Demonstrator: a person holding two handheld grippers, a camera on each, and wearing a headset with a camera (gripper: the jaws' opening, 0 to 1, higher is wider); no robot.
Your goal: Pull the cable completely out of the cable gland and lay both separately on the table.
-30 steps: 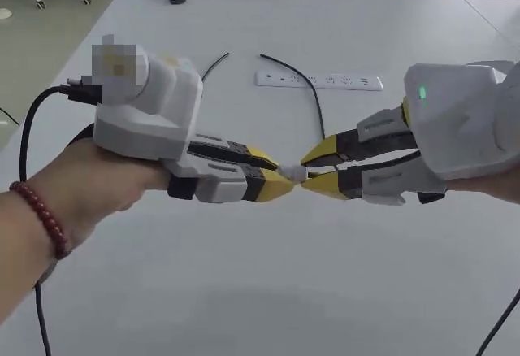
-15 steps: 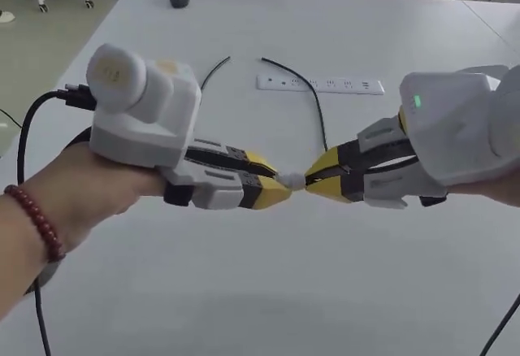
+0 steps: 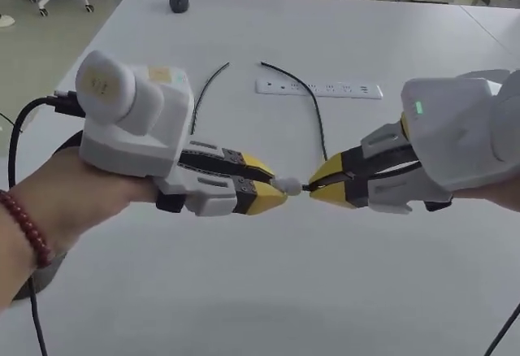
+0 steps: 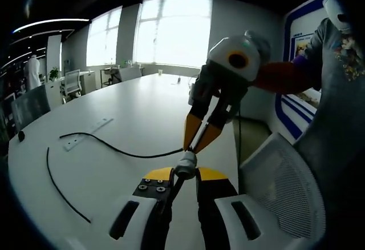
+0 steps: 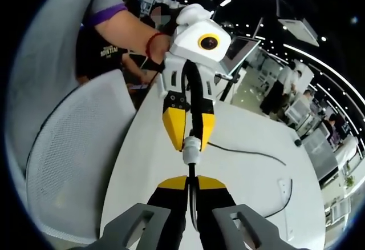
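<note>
The white counter point(image 3: 268, 291) is smooth and wide, with much free room around my hands, and its far edge is well away. My left tongs point(image 3: 280, 188) are pressed on the small, rounded white cable gland point(image 3: 287, 184), held above the counter. My right tongs point(image 3: 313, 187) pinch the thin black cable point(image 3: 320, 124) just beside it, with a short stretch showing between them.

On my white table point(image 3: 260, 283): one white power strip point(image 3: 319, 88), one short loose black wire point(image 3: 208, 82), one dark round object point(image 3: 179, 0) at far end; grey mesh chair point(image 4: 279, 176) alongside.
</note>
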